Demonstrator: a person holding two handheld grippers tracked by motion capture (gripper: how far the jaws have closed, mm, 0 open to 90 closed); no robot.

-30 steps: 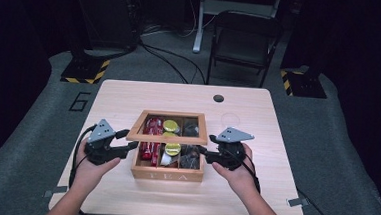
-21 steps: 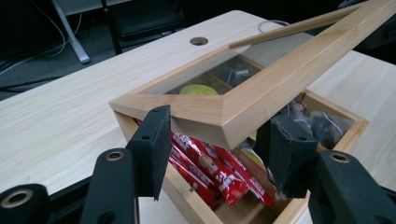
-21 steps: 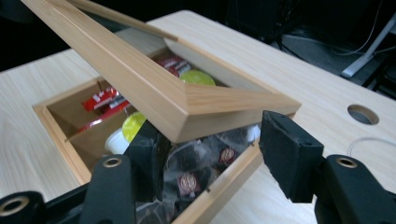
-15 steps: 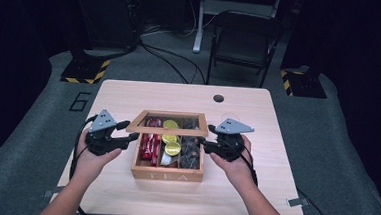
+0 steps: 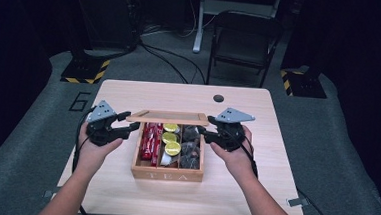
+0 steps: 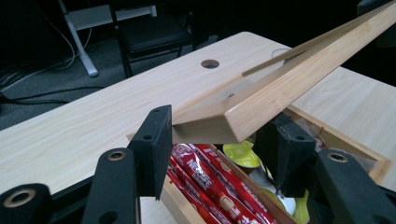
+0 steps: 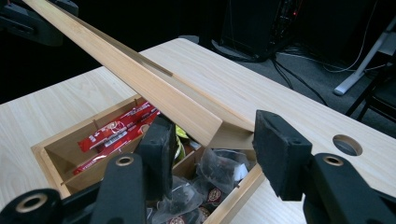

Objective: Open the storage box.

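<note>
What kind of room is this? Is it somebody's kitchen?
Probably not a kitchen. It looks like a dark studio or lab for recording: one wooden table on grey carpet, yellow-and-black striped stand feet, cables on the floor, and a folding chair.

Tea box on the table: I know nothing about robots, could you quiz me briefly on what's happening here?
1. True or false: the lid is raised above the tea box.
2. The long sachets inside are: A red, B blue, C green?
3. What flanks the lid's two ends?
Key: 1 true. 2 A. 3 The left tongs and right tongs, with one lid corner between each pair's jaws.
</note>
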